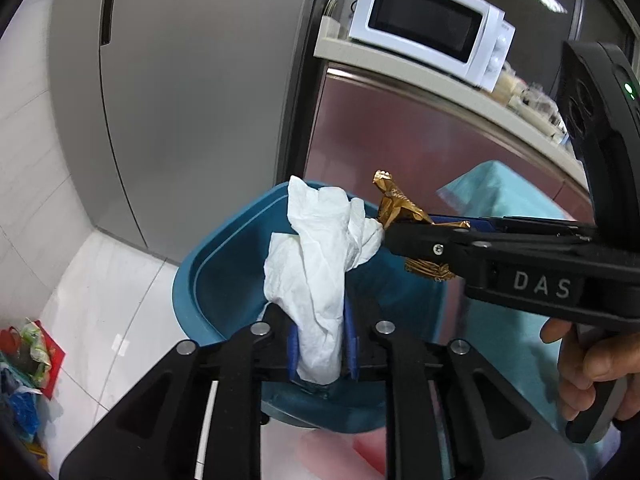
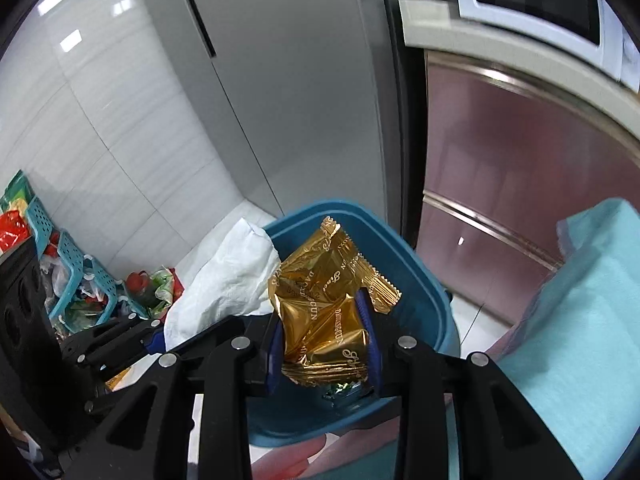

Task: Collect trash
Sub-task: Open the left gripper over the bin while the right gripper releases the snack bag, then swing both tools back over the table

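Observation:
A blue trash bin (image 1: 208,280) stands on the white floor below both grippers. My left gripper (image 1: 322,344) is shut on a crumpled white tissue (image 1: 316,248), which stands up between its blue pads over the bin's opening. From the right comes my right gripper (image 1: 394,228), shut on a crinkled gold wrapper (image 1: 394,200) beside the tissue. In the right wrist view the gold wrapper (image 2: 320,300) sits pinched in the right gripper (image 2: 324,332) above the bin (image 2: 416,280). The tissue (image 2: 228,276) and left gripper (image 2: 158,338) are to its left. A small green wrapper (image 2: 344,390) lies inside the bin.
A grey fridge (image 1: 192,100) rises behind the bin. A white microwave (image 1: 428,24) sits on a counter to the right, above reddish cabinet fronts. A teal cloth (image 2: 580,300) hangs at the right. Bags and a teal basket (image 2: 76,272) crowd the floor at left. A hand (image 1: 592,368) grips the right handle.

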The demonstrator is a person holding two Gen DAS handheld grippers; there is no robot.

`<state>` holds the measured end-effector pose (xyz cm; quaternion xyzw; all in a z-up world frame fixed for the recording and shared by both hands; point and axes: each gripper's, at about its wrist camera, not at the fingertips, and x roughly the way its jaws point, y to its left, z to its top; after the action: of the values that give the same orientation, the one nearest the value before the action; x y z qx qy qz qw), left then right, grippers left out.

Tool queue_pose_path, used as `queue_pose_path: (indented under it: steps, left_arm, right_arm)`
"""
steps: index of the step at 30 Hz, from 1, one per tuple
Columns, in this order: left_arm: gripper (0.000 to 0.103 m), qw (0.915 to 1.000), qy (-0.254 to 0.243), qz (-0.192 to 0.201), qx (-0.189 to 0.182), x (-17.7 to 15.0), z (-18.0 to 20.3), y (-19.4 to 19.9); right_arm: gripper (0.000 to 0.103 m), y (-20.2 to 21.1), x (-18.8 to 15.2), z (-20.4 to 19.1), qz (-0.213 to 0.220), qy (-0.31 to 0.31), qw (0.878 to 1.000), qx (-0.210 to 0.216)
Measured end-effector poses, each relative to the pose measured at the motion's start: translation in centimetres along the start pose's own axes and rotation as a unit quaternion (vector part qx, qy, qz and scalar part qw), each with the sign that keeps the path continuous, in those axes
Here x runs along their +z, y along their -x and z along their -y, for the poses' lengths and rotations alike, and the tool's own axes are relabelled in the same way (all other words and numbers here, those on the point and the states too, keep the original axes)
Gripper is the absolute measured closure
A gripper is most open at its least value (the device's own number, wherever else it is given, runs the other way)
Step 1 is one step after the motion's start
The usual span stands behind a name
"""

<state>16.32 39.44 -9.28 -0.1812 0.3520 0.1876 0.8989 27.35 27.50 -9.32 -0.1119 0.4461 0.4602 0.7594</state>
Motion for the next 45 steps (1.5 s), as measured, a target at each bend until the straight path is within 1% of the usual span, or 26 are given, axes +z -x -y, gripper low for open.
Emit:
queue_pose_path:
  steps: [2, 3, 5, 6, 7, 8, 12, 13, 14, 15, 16, 17, 19, 20, 25, 26, 31, 33, 36, 39, 45]
  left_arm:
    - [0.086, 1.0000, -0.003, -0.004, 0.008, -0.3, -0.1, -0.6]
    - [0.086, 0.9999, -0.004, -0.005, 0.009, -0.4, -0.2, -0.7]
    - [0.080, 0.9999, -0.003, -0.009, 0.012, -0.3, -0.3, -1.3]
    - [0.078, 0.9999, -0.004, -0.010, 0.012, -0.4, -0.3, -1.4]
    - [0.069, 0.9998, -0.006, -0.011, 0.014, -0.4, -0.2, -1.6]
    - [0.060, 0.9997, -0.009, -0.011, 0.020, -0.2, -0.1, -1.9]
    - [0.041, 0.9992, -0.015, -0.002, 0.038, -0.4, 0.1, -1.5]
    - [0.029, 0.9989, -0.013, 0.004, 0.045, -0.4, 0.1, -1.2]
    - [0.022, 0.9987, -0.012, 0.009, 0.049, -0.6, -0.1, -0.8]
    - [0.021, 0.9983, -0.012, 0.014, 0.055, -0.6, -0.1, -0.5]
    - [0.016, 0.9979, -0.013, 0.016, 0.061, -0.7, -0.1, 0.0]
    - [0.010, 0.9975, -0.014, 0.022, 0.066, -0.7, 0.0, 0.4]
    - [0.008, 0.9963, -0.014, 0.035, 0.077, -1.0, 0.0, 1.5]
    - [0.006, 0.9959, -0.013, 0.038, 0.080, -1.1, -0.1, 2.1]
    - [0.006, 0.9942, 0.005, 0.055, 0.092, -2.1, -1.3, 5.4]
    - [0.006, 0.9941, 0.009, 0.058, 0.092, -2.3, -1.6, 6.1]
    - [0.006, 0.9926, 0.020, 0.078, 0.091, -3.4, -1.9, 9.8]
    - [0.006, 0.9927, 0.023, 0.084, 0.083, -3.8, -1.4, 11.2]
    - [0.006, 0.9924, 0.022, 0.097, 0.073, -4.4, -0.5, 13.5]
    - [0.006, 0.9923, 0.016, 0.107, 0.060, -5.2, 0.9, 15.6]
    - [0.006, 0.9909, -0.003, 0.130, 0.034, -7.4, 4.2, 19.5]
  right_arm:
    - [0.072, -0.9, 0.0, 0.3, -0.008, -0.008, 1.000, 0.002]
    - [0.071, -1.2, 0.1, 0.4, -0.015, -0.014, 1.000, 0.010]
    - [0.063, -1.1, 0.1, 0.4, -0.012, -0.013, 1.000, 0.006]
    - [0.053, -1.3, 0.3, 0.5, -0.015, -0.012, 1.000, 0.006]
    - [0.051, -1.6, 0.4, 0.5, -0.021, -0.013, 1.000, 0.006]
    - [0.051, -1.6, 0.5, 0.4, -0.021, -0.011, 1.000, 0.003]
    - [0.049, -1.8, 0.7, 0.4, -0.023, -0.012, 1.000, -0.002]
    - [0.047, -1.8, 0.6, 0.5, -0.022, -0.016, 1.000, -0.001]
    - [0.046, -1.8, 0.6, 0.6, -0.022, -0.020, 1.000, 0.002]
    - [0.041, -1.8, 0.7, 0.7, -0.023, -0.023, 0.999, 0.007]
    - [0.035, -1.8, 0.7, 0.9, -0.023, -0.025, 0.999, 0.009]
    - [0.032, -1.9, 0.8, 0.9, -0.024, -0.026, 0.999, 0.009]
    - [0.028, -1.9, 0.8, 0.9, -0.023, -0.025, 0.999, 0.013]
    - [0.027, -1.9, 0.8, 0.9, -0.023, -0.026, 0.999, 0.013]
    - [0.026, -1.2, 0.6, 0.9, -0.006, -0.029, 0.999, 0.016]
    - [0.026, -0.9, 0.5, 0.8, -0.001, -0.028, 0.999, 0.016]
    - [0.016, 1.4, -0.5, 0.1, 0.037, -0.013, 0.999, -0.001]
    - [0.013, 2.9, -1.2, -0.3, 0.059, -0.001, 0.998, -0.014]
    - [0.007, 5.6, -2.1, -0.7, 0.095, 0.009, 0.995, -0.022]
    - [0.007, 8.7, -3.1, -1.2, 0.132, 0.020, 0.990, -0.033]
    - [0.007, 14.5, -6.2, -1.8, 0.187, 0.037, 0.980, -0.059]
